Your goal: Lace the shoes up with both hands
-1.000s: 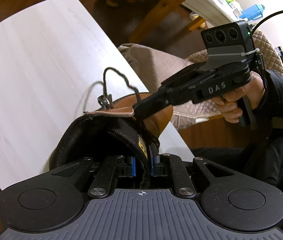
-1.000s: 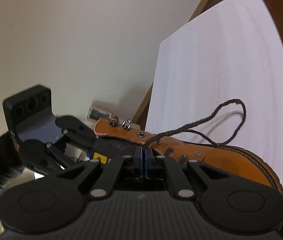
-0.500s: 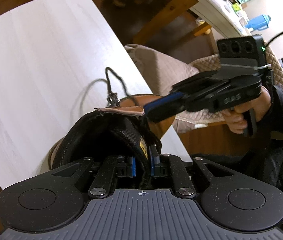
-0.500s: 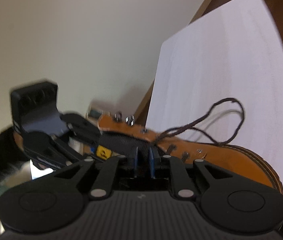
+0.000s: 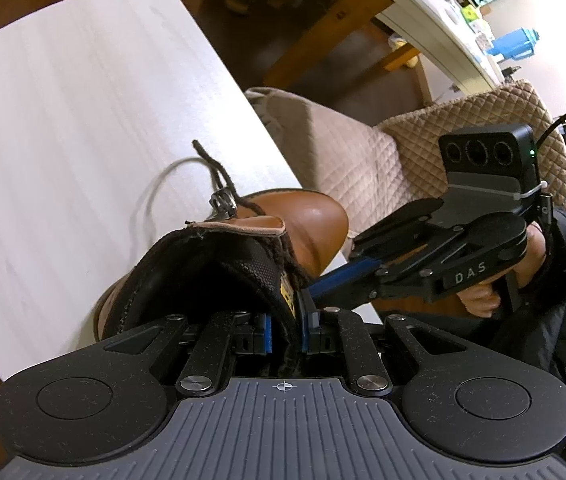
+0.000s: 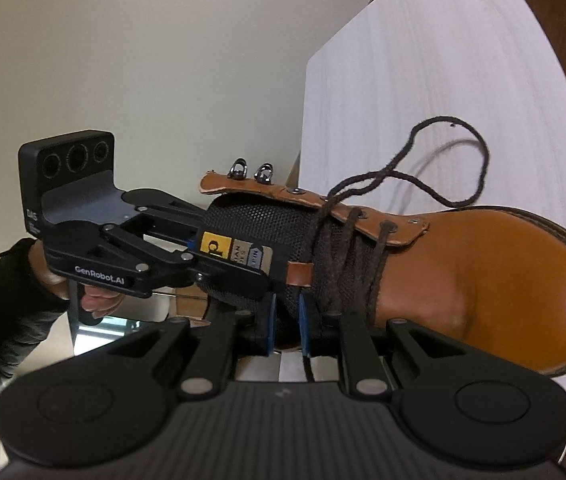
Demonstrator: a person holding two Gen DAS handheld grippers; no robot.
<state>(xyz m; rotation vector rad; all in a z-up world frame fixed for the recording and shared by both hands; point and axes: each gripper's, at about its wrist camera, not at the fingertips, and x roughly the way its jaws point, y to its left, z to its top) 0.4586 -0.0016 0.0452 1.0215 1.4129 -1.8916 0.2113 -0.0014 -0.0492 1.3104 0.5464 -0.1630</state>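
The brown boot [image 6: 483,280] lay on its side on the white surface [image 6: 423,80], toe toward the far end. The dark lace [image 6: 479,152] crossed several times through the lower eyelets, so that part looked done. The 2 metal hooks [image 6: 251,170] at the top of the flap were bare, a long loop of lace lay slack on the surface and no knot showed; I judged the job about half finished.

The left gripper [image 5: 285,326] had its fingers clamped on the black mesh tongue [image 6: 267,220], near its yellow label [image 6: 215,246]. The right gripper [image 6: 286,320] had just been opening its fingers; they stood slightly parted at the tongue's lower edge, which dipped between them, with no pad seen pressing.

Only the right wrist view showed the lacing pattern, the label and both hooks side by side. Only the left wrist view looked down into the boot's opening and showed the right hand [image 5: 523,264] on its grip, with a quilted chair [image 5: 363,152] behind
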